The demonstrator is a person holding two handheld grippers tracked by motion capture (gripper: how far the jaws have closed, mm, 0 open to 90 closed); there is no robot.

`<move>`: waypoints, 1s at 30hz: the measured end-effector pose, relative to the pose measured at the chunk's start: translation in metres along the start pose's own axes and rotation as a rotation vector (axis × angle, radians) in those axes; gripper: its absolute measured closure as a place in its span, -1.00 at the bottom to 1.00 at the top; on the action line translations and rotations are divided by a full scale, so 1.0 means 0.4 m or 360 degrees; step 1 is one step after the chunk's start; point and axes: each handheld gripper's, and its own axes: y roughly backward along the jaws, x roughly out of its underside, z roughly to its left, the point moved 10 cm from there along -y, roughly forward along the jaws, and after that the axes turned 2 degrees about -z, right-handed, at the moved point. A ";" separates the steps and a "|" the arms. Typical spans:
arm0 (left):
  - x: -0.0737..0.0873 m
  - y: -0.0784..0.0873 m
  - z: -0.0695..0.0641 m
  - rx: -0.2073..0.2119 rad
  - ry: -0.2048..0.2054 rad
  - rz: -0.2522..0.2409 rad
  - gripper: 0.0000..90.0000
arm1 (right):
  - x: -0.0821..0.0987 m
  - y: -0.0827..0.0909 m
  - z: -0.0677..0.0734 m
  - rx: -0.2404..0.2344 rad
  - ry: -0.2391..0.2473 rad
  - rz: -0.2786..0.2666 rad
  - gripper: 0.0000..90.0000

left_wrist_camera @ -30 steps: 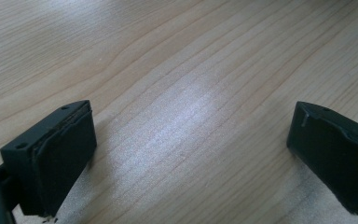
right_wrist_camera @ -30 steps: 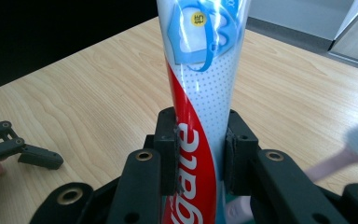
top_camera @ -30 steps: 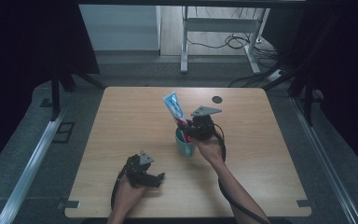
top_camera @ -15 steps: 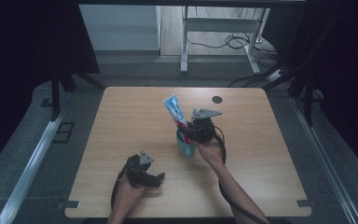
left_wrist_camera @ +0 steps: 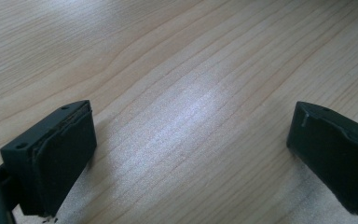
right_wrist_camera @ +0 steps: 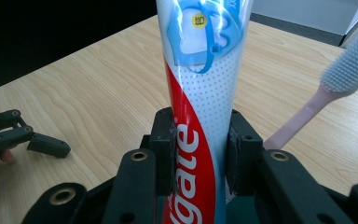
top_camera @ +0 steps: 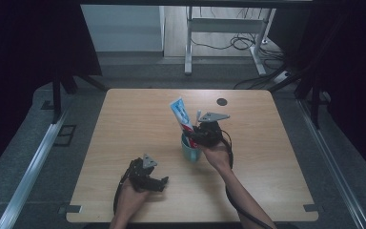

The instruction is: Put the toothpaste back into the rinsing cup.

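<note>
One toothpaste tube (right_wrist_camera: 200,107), one toothbrush (right_wrist_camera: 328,95), one cup (top_camera: 190,151)

Toothpaste tube (right_wrist_camera: 200,93) upright in cup (top_camera: 190,151)

The tube (right_wrist_camera: 200,116) runs off the top and bottom edges of the right gripper view, the brush (right_wrist_camera: 326,93) handle's lower end is hidden behind the right hand-held gripper (right_wrist_camera: 200,154).

The toothpaste tube (right_wrist_camera: 200,116) is white, red and blue — the cup (top_camera: 190,151) is teal, the toothbrush (right_wrist_camera: 328,91) pink, the table (top_camera: 124,133) light wood.
</note>
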 end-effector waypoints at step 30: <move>0.000 0.000 0.000 0.0000 0.0001 0.0000 -0.97 | 0.051 0.011 -0.008 -0.0013 -0.0018 0.0081 0.43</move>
